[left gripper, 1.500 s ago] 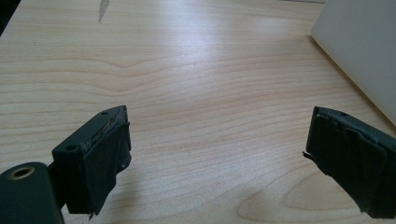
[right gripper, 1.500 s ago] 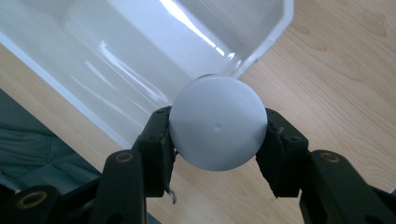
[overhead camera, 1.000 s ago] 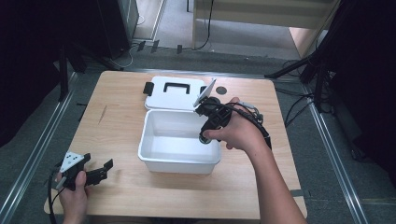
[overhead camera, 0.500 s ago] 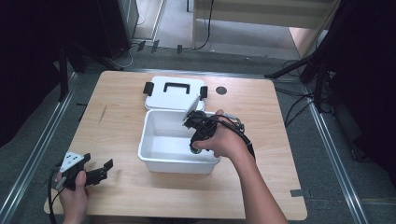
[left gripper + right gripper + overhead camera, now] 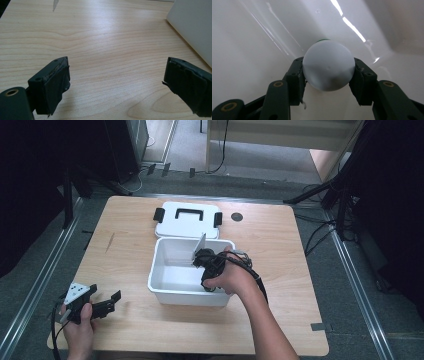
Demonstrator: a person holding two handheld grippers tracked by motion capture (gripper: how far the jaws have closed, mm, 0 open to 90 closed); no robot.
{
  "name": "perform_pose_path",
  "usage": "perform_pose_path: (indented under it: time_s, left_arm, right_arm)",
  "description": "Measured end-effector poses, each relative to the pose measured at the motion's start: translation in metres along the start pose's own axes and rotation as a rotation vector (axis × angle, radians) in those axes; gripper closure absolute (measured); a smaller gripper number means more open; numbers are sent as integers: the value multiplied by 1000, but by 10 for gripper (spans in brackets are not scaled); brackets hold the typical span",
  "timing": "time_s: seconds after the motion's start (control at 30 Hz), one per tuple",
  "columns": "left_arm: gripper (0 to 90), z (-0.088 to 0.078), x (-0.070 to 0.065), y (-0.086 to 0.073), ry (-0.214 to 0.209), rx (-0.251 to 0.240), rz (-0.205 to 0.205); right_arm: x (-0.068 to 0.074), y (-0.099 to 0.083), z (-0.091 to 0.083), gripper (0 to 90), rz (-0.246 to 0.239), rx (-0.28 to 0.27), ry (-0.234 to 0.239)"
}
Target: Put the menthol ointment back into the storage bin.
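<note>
Pale wood grain covers the table (image 5: 280, 270), where a white bin (image 5: 172, 292) stands at the middle with its lid (image 5: 187, 222) just behind it, and the left gripper (image 5: 102, 306) rests near the bin's left side, jaws wide apart and empty. Inside the bin, the right gripper (image 5: 328, 75) is closed on a smooth white ball (image 5: 328, 65), held across its widest part. It looks light, hard and likely slippery, so a centred hold seems safest; the right gripper view reveals this ball, which the hand (image 5: 227, 277) hides from the high view.

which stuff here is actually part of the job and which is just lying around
In use:
right tongs, shut on a white ball
white bin, tongs inside it

Lying about:
white lid behind the bin
left tongs, open over bare table
black disc
</note>
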State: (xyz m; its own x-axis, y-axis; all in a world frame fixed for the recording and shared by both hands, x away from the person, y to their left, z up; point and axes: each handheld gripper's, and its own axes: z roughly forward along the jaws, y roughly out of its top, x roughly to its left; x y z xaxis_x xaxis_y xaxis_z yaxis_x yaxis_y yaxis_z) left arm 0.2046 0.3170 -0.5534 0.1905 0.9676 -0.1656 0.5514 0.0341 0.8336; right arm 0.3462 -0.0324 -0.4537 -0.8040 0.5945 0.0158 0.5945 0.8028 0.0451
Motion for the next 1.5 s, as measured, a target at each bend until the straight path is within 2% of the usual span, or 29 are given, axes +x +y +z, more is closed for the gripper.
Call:
perform_pose_path:
  time_s: [0.23,0.67,0.73,0.87,0.97,1.0,1.03,1.07,1.1,1.13,1.17,1.2,1.23,1.27,1.37,1.43,1.5]
  left_arm:
    - [73,0,0,0,0,0,0]
    - [73,0,0,0,0,2,0]
    - [73,0,0,0,1,2,-1]
    - [73,0,0,0,1,3,0]
    - [73,0,0,0,2,1,1]
    - [73,1,0,0,2,-1,-1]
    - [73,1,0,0,2,-1,-2]
    - [73,1,-1,0,2,-1,-3]
    - [73,1,0,0,2,-1,-1]
    - [73,1,0,0,2,0,-1]
    - [73,1,0,0,2,1,-1]
    - [73,1,0,0,2,1,-1]
    - [73,1,0,0,2,0,-1]
    - [73,1,0,0,1,2,-2]
    - [73,1,0,0,2,3,-1]
    - [73,1,0,0,2,3,-1]
    - [73,1,0,0,3,3,0]
  right_arm:
    - [0,-1,10,508,-11,35,-8]
    - [3,-4,7,464,-39,14,-28]
    - [4,-6,-2,433,-33,-20,-31]
    - [6,-8,-13,410,-37,-48,-38]
    - [7,-12,-31,395,-27,-87,-23]
    - [7,-12,-31,395,-27,-87,-23]
    - [6,-15,-42,389,-24,-109,-17]
    - [6,-15,-42,389,-24,-109,-17]
    - [4,-18,-53,385,-20,-131,-15]
    - [4,-18,-53,385,-20,-131,-15]
    - [2,-23,-64,380,-7,-148,-20]
    - [2,-23,-64,380,-7,-148,-20]
    - [-1,-29,-76,379,2,-172,-26]
    - [-1,-29,-76,379,2,-172,-26]
    - [-9,-43,-97,378,27,-229,-21]
    - [-11,-47,-100,378,33,-243,-19]
    - [-19,-61,-107,371,55,-265,-30]
